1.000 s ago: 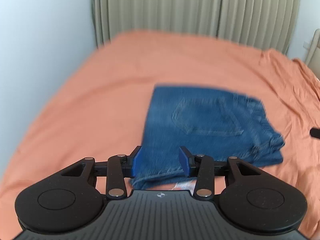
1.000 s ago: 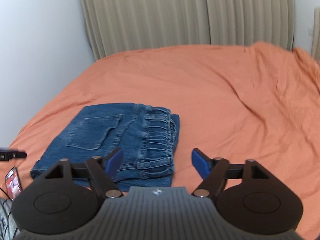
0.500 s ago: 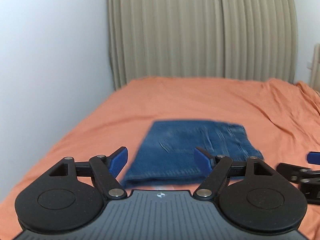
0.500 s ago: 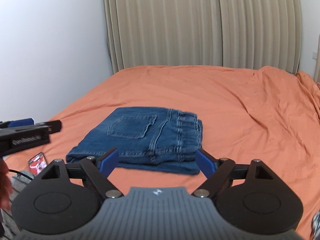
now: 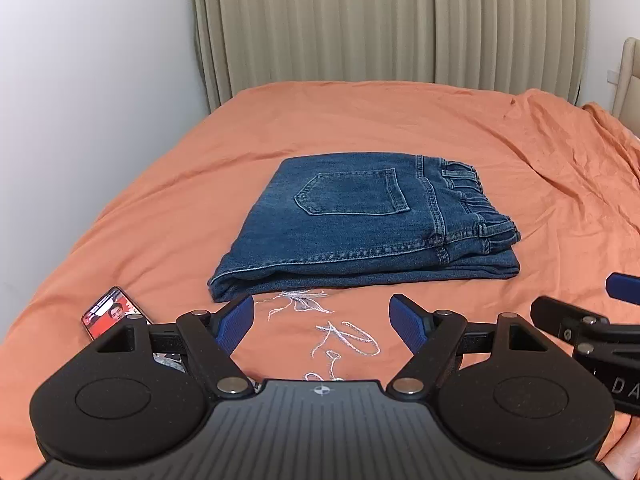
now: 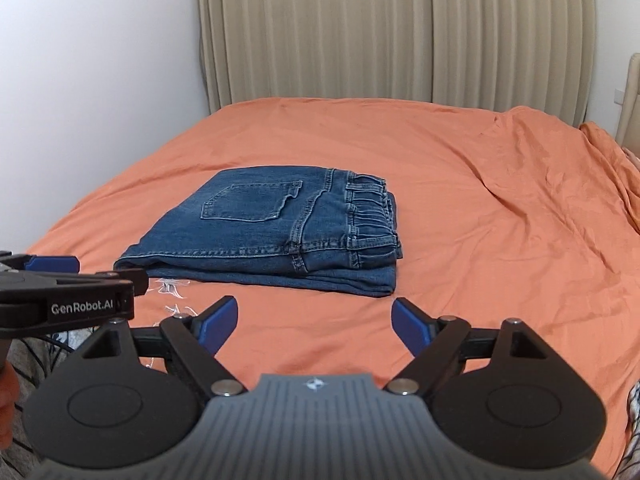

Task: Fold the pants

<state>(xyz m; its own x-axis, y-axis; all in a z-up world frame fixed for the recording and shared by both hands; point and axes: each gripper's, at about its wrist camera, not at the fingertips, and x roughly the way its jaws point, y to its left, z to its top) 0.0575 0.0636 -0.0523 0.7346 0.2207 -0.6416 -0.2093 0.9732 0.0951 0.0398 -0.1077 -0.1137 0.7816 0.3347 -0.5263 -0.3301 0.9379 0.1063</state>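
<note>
Blue jeans (image 5: 360,220) lie folded into a flat rectangle on the orange bed sheet (image 5: 360,120), back pocket up, waistband to the right. My left gripper (image 5: 320,308) hovers short of the fold's near edge, open, with only sheet between its blue pads. The right gripper (image 6: 314,308) is likewise open and empty, just short of the jeans (image 6: 272,232). Each wrist view catches the other gripper's fingers (image 5: 560,316) (image 6: 60,280) at its side edge. Neither gripper touches the jeans.
A phone (image 5: 110,312) with a lit screen lies on the sheet near the left front edge. White embroidery (image 5: 344,340) marks the sheet below the jeans. Beige curtains (image 5: 360,20) hang behind the bed, a white wall (image 5: 80,100) runs along its left, and a headboard (image 5: 628,76) stands at the right.
Both grippers have drawn back from the jeans toward the bed's near edge. The left jaws, half closed around the jeans' hem a second ago, have spread wide and left it.
</note>
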